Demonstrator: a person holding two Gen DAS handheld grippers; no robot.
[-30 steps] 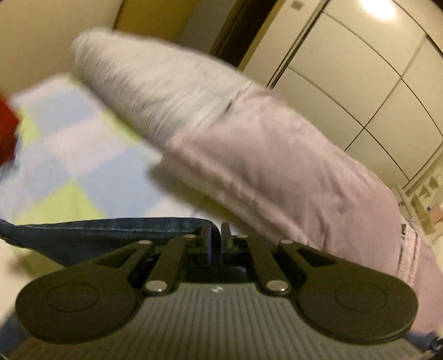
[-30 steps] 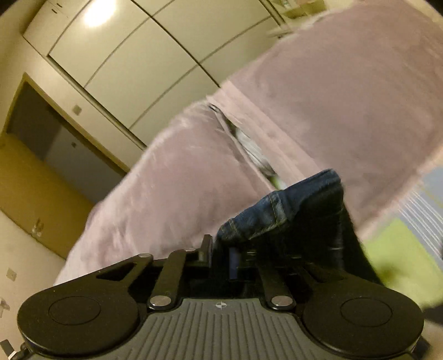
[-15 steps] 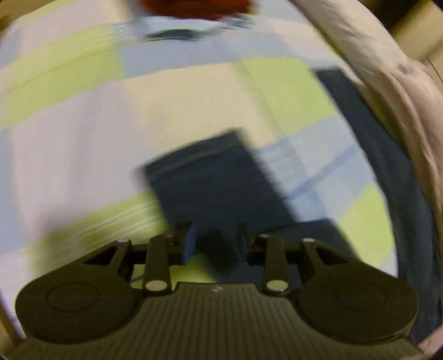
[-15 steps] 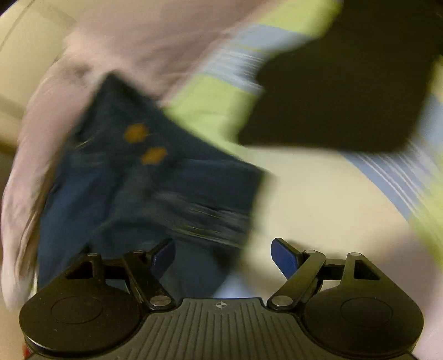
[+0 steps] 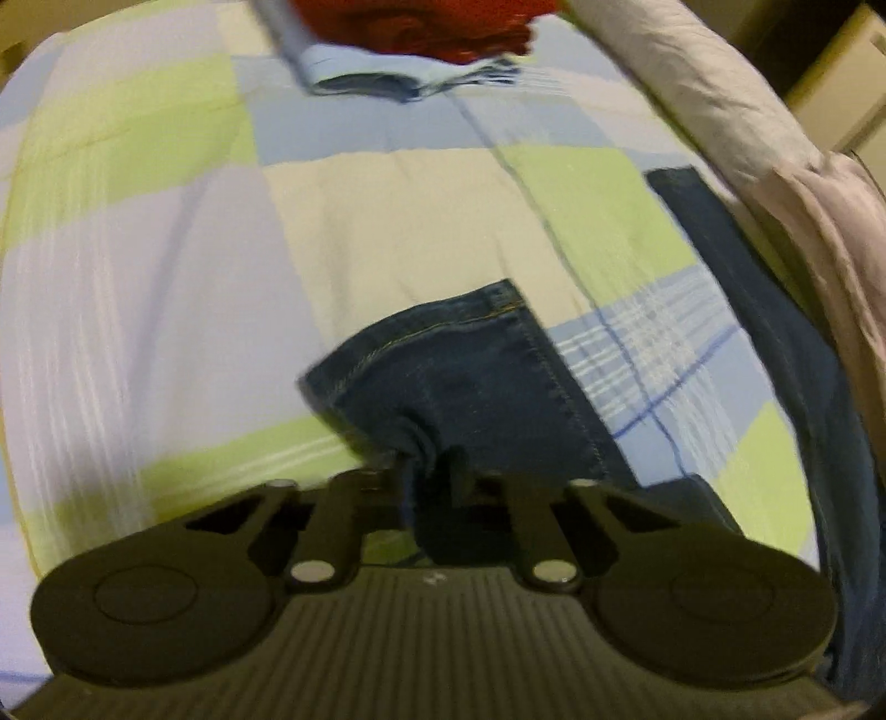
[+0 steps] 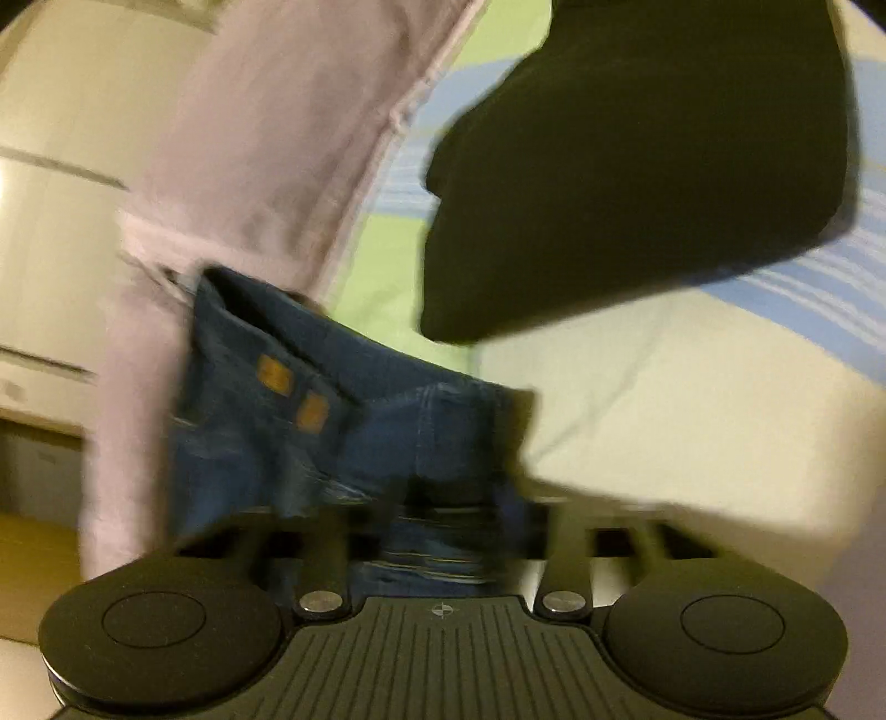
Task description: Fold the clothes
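Dark blue jeans [image 5: 470, 376] lie on a bed with a green, blue and cream checked sheet [image 5: 387, 221]. My left gripper [image 5: 429, 471] is shut on a bunched leg hem of the jeans, low over the sheet. In the right wrist view the waistband end of the jeans [image 6: 332, 421], with two tan patches, lies just ahead of my right gripper [image 6: 443, 526]. That view is blurred; the fingers look spread with denim between them, so their state is unclear.
A folded stack with a red garment [image 5: 421, 22] on a light blue one lies at the far end of the bed. A mauve duvet [image 5: 775, 144] is piled along the right side. A black garment [image 6: 637, 166] lies on the sheet beyond the jeans.
Both grippers have swung down from the raised position to the bed. The jeans now lie on the sheet. The right fingers, shut on denim a second ago, have spread.
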